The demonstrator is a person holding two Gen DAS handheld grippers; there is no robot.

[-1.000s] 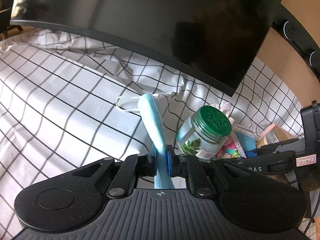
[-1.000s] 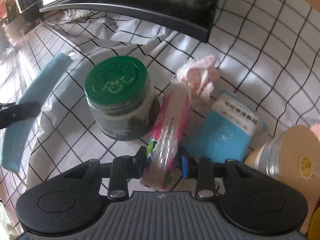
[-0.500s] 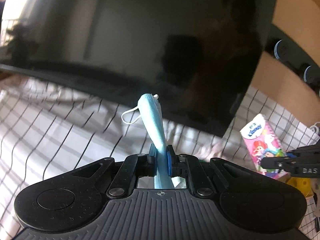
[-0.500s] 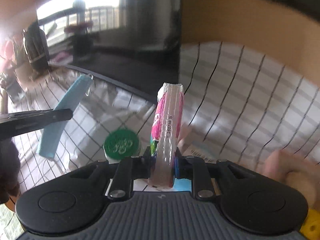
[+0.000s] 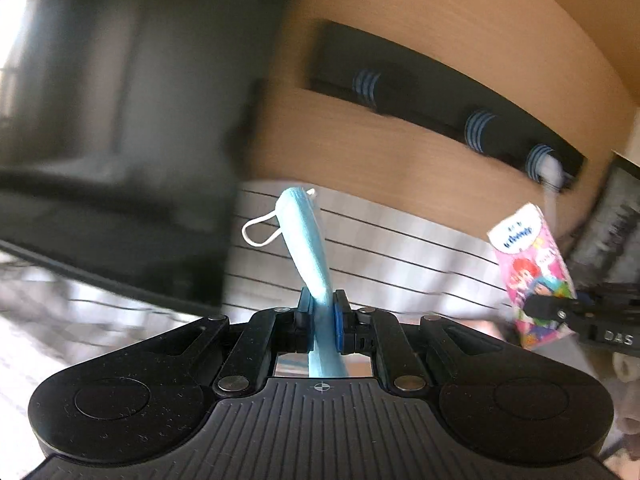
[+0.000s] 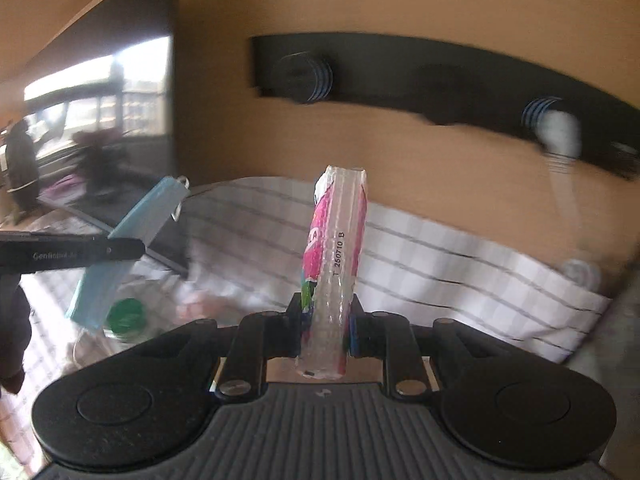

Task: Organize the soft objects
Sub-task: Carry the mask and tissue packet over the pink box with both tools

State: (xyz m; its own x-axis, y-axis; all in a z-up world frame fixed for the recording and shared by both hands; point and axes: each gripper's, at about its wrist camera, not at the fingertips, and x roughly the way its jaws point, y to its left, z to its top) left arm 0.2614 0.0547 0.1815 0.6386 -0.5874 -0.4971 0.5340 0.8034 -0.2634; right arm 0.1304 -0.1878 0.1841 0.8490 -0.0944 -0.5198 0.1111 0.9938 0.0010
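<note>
Gripping a folded light-blue face mask (image 5: 308, 248) with its white ear loop, our left gripper (image 5: 322, 312) lifts it above the white grid-check cloth (image 6: 440, 256); right of it, our right gripper (image 6: 326, 320) clamps a pink cartoon-printed tissue pack (image 6: 336, 256) upright.

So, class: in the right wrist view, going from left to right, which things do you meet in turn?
Left claw → blue face mask held in it → pink tissue pack gripped upright in the right claw → white blurred item hanging from the black wall rail.
</note>
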